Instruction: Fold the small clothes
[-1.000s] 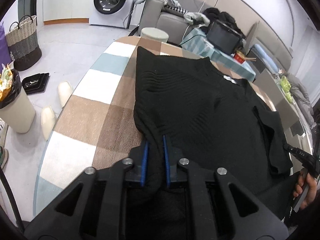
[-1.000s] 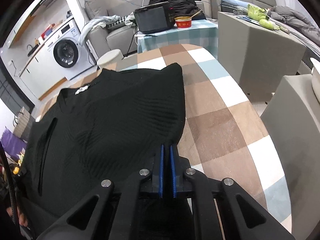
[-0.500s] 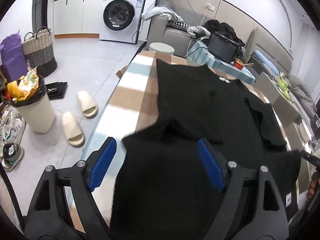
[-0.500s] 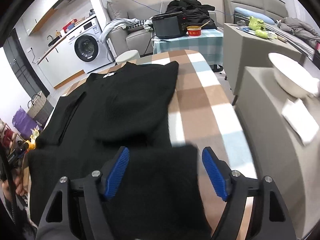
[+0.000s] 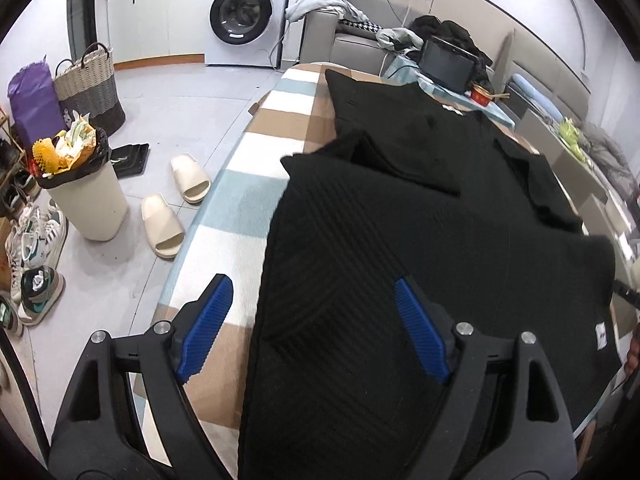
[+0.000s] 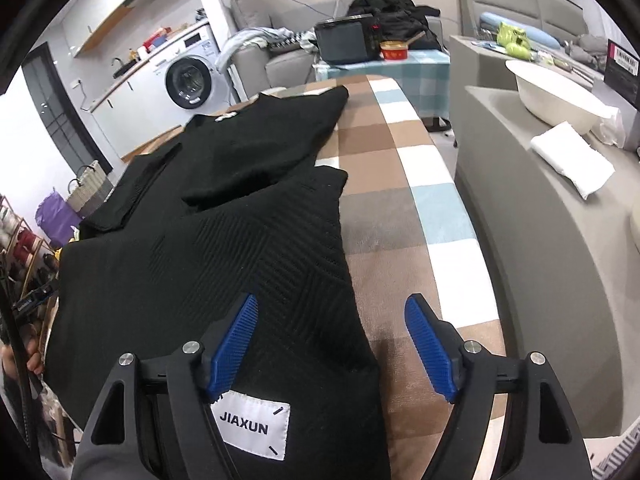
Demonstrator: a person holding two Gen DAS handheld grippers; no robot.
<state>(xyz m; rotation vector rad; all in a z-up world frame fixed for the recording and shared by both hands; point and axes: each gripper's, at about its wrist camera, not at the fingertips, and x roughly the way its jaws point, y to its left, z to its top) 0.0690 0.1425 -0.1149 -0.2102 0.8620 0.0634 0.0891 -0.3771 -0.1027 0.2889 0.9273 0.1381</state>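
- Black knit sweater (image 5: pixel 420 240) lies on the counter (image 5: pixel 256 184), which wears a checked cloth of brown, white and pale blue squares.
- Its near part is folded up over the rest, so a ribbed top layer covers the lower body, and the far part lies flat beyond it.
- One sleeve (image 6: pixel 132 188) is folded in along the sweater's left side.
- A white label (image 6: pixel 252 426) reading JIAXUN shows at the near hem, in the right wrist view.
- Left gripper (image 5: pixel 312 320): its blue jaws stand spread wide. The sweater's left edge lies below and between them, and neither pad presses on it.
- Right gripper (image 6: pixel 334 350): jaws likewise spread, with the sweater's right edge under the left pad and bare cloth of the counter under the right one. Nothing is pinched.
- Both pairs of jaws have just been opening, and the cloth they pinched a moment ago now lies loose.
- On the floor to the left stand a full bin (image 5: pixel 86 196), a pair of cream slippers (image 5: pixel 176 204) and a woven basket (image 5: pixel 90 84).
- A washing machine (image 5: pixel 244 12) stands at the far wall.
- To the right a grey ledge holds a white bowl (image 6: pixel 556 96) and a folded white cloth (image 6: pixel 572 160).
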